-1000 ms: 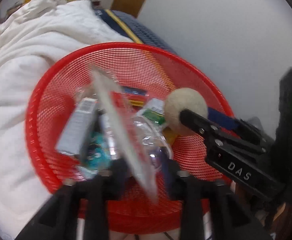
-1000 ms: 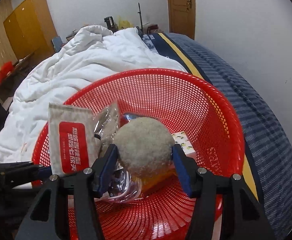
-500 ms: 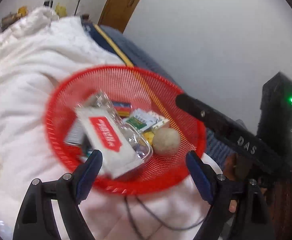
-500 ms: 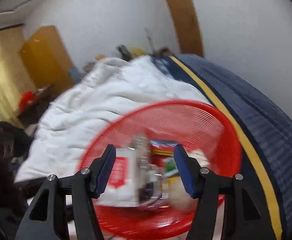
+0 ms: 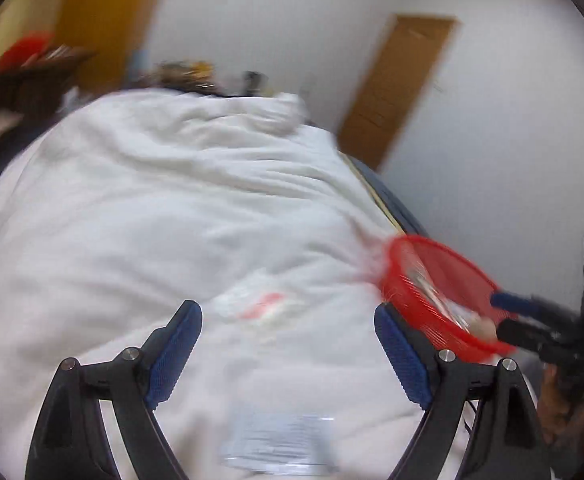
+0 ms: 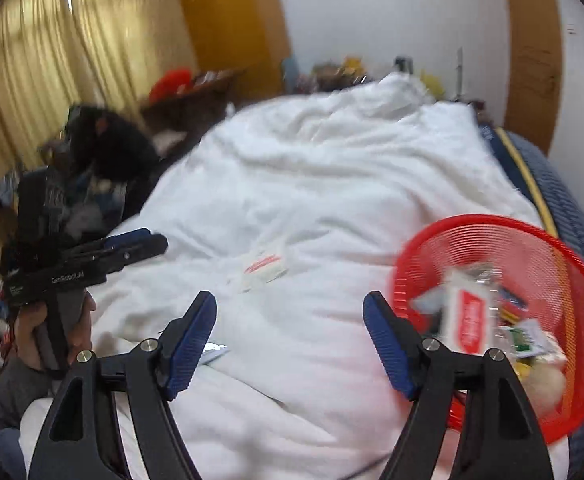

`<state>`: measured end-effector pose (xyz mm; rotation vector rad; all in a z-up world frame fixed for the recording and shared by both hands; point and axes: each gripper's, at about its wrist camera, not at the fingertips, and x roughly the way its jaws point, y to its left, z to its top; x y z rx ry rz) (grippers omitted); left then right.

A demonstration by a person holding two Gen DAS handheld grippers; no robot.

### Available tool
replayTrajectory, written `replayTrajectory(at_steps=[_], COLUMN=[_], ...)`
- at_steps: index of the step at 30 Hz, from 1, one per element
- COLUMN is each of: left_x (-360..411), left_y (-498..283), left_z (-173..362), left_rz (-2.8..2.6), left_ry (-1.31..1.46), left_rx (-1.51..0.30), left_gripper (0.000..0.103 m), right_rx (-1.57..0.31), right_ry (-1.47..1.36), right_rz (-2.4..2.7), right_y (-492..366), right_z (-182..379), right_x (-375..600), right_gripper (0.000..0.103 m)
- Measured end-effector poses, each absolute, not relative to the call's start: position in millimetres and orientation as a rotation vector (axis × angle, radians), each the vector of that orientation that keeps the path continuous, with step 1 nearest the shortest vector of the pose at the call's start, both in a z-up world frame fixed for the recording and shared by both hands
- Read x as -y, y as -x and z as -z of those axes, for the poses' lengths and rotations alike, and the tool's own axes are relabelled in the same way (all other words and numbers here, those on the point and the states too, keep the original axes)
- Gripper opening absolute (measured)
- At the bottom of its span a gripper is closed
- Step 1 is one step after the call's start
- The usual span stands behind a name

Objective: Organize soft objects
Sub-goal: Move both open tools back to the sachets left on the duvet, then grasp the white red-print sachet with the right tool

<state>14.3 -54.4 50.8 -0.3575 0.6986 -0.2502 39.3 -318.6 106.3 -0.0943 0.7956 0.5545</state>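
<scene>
A red mesh basket (image 6: pixel 572 264) sits on the bed at the right, holding a white and red packet (image 6: pixel 468 316), a beige ball (image 6: pixel 548 384) and several small packs. It also shows in the left wrist view (image 5: pixel 408 300). A small white and red packet (image 5: pixel 263 304) lies on the white duvet (image 5: pixel 171 208) ahead of my left gripper (image 5: pixel 287 324), which is open and empty. The same packet (image 6: pixel 263 268) shows in the right wrist view. My right gripper (image 6: pixel 289 320) is open and empty, left of the basket. A clear wrapped pack (image 5: pixel 279 444) lies below the left gripper.
A blue mattress edge with a yellow stripe (image 6: pixel 540 184) runs along the white wall. Clutter and a dark bag (image 6: pixel 103 148) lie left of the bed. A wooden door (image 5: pixel 396 88) and yellow wardrobe (image 6: pixel 235 28) stand at the back.
The left gripper let go of the white and red packet and the right let go of the beige ball, both into the basket. Both grippers swung left, away from the basket, over the duvet.
</scene>
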Motion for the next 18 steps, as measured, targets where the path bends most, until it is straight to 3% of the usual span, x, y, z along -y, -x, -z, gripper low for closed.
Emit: replayTrajectory(at_steps=[8,18], left_x=[-13,-16], left_y=[-26,-9], left_z=[35,39], left_rz=[0.115,0.138], left_ry=[0.705,0.739], left_rx=[-0.814,-0.760], left_gripper=[0.090,0.090], right_rx=[-1.046,-1.223], right_ry=[0.200,0.059], right_rz=[-0.572,-0.436], right_y=[-109,-168], right_z=[-38,43], right_x=[211,192], right_gripper=[0.075,0.068])
